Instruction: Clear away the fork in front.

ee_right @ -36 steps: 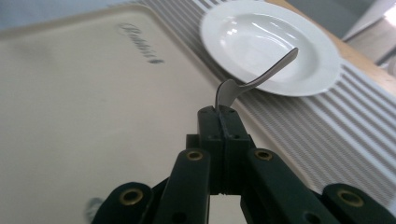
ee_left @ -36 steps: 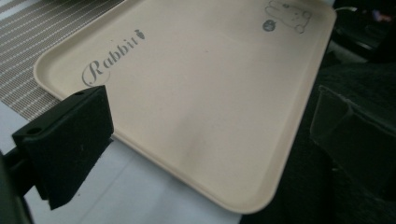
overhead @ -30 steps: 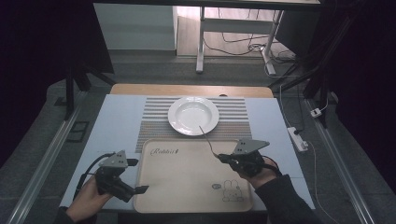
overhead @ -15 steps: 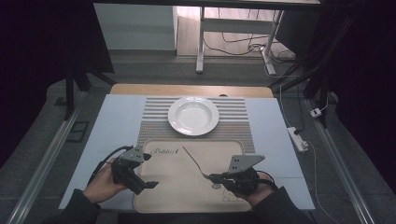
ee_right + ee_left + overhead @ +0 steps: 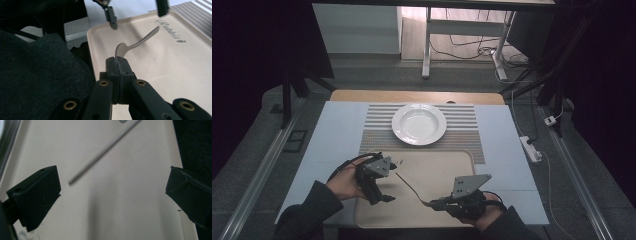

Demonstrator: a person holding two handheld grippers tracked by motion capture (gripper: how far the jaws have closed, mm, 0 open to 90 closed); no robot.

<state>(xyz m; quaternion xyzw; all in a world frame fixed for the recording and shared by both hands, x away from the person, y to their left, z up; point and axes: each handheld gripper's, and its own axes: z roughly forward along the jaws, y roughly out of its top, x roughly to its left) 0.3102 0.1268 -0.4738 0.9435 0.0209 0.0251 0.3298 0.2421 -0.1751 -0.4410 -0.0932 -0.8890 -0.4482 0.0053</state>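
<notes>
The right gripper [image 5: 117, 60] was pinching a slim metal spoon [image 5: 136, 43] by the edge of its bowl, its two black jaws pressed flat together around the thin metal. That grip, as I judge it, kept the long handle free, so it reached out over the beige plastic tray [image 5: 175, 82] toward the printed word along the tray's far side. In the high view the right gripper [image 5: 438, 202] sat low over the tray's near edge, and the spoon [image 5: 408, 185] ran from it up and leftward across the tray [image 5: 447, 165].

The left gripper [image 5: 384, 196] hung over the tray's left part with its jaws spread wide and nothing between them. It faced the handle's free end, which suggests readiness to take the spoon, though that is only a guess.

The left gripper view showed what the high view could not: the handle's tip [image 5: 100, 153] lay ahead of the open jaws, clear of both, with bare tray [image 5: 130, 205] beneath. The right gripper view showed exactly where the metal was caught, a detail too small from above. The high view alone gave the wider setting: a round white ceramic plate [image 5: 419, 123] stood empty beyond the tray's far edge on a grey striped placemat [image 5: 377, 125], well apart from both grippers.
</notes>
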